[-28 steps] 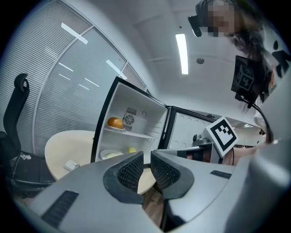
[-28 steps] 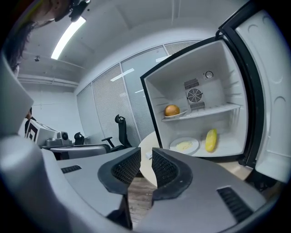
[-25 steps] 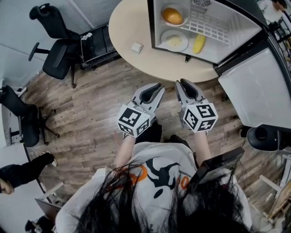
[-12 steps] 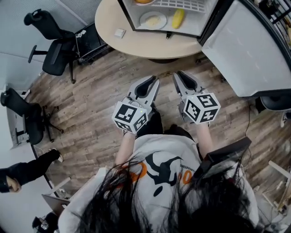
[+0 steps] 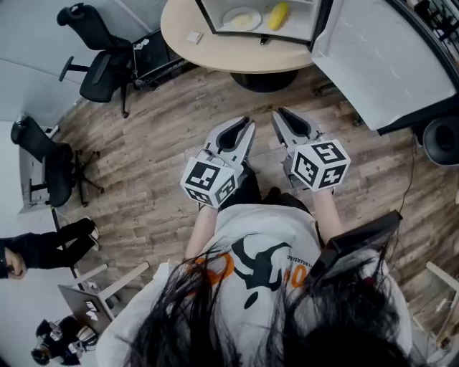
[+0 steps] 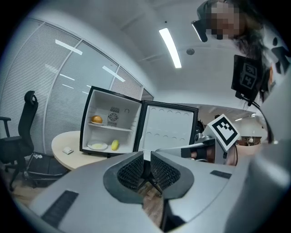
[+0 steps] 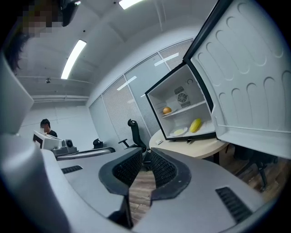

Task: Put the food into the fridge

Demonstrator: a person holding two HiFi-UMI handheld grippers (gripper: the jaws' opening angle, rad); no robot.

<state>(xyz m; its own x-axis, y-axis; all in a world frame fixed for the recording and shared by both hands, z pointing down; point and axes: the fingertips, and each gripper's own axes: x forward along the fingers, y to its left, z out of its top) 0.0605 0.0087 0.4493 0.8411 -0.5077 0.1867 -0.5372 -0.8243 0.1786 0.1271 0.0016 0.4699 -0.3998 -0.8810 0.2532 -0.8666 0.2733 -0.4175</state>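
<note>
The small fridge [image 5: 208, 14] stands open on a round table [image 5: 215, 61], its door [image 5: 380, 57] swung right. Inside are an orange [image 6: 96, 119] on the upper shelf, and a white plate [image 5: 242, 18] and a yellow food piece [image 5: 278, 13] on the fridge's floor. My left gripper [image 5: 246, 122] and right gripper [image 5: 278, 115] hang side by side over the wooden floor, well short of the table. Both are shut and empty. The right jaws have just been closing with nothing between them. The right gripper view shows the yellow piece [image 7: 195, 125] far ahead.
Two black office chairs [image 5: 100, 64] [image 5: 50, 172] stand at the left. A small white block [image 5: 193, 37] lies on the table. Someone's arm and shoe [image 5: 43, 247] show at lower left. A black round object [image 5: 441, 140] sits at the right edge.
In the head view the table and fridge have slid up toward the top edge. Both grippers, still side by side, are now farther from the fridge.
</note>
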